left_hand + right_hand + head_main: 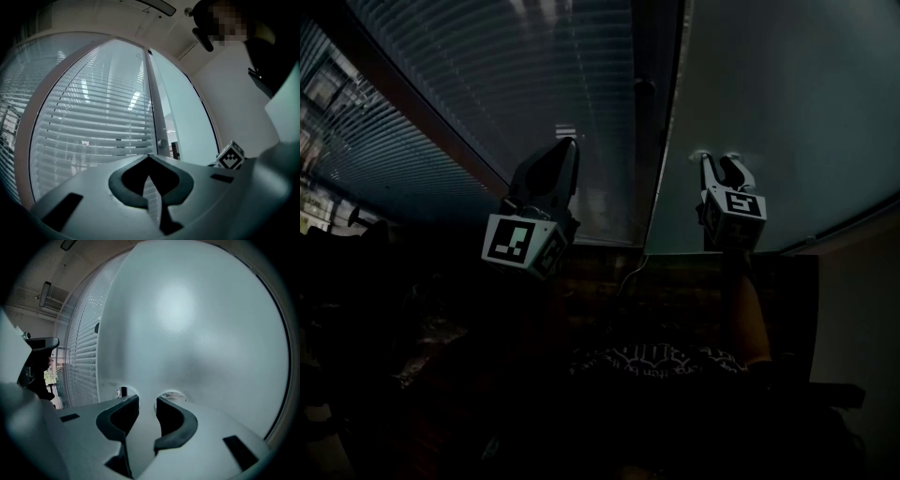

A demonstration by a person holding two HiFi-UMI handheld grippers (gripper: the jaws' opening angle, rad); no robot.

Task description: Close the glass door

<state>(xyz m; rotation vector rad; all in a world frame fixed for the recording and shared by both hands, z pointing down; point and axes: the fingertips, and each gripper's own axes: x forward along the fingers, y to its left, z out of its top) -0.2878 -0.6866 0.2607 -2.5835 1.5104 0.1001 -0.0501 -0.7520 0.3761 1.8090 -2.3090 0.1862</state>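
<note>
While our right gripper (719,157), jaws apart, touches the glass door (787,103), our left gripper (569,142) hangs closed before the blinds (487,84).

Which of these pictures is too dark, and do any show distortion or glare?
Head view: heavily underexposed, lower half nearly black; only the blinds and frosted glass door catch light. Left gripper view: bright, fisheye bends the blinds into arcs. Right gripper view: soft glare spot on the door, black vignette corners.

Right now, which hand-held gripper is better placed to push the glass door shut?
Right, probably: the right hand-held gripper sits at the frosted glass door; the left hand-held gripper faces the blinds.
</note>
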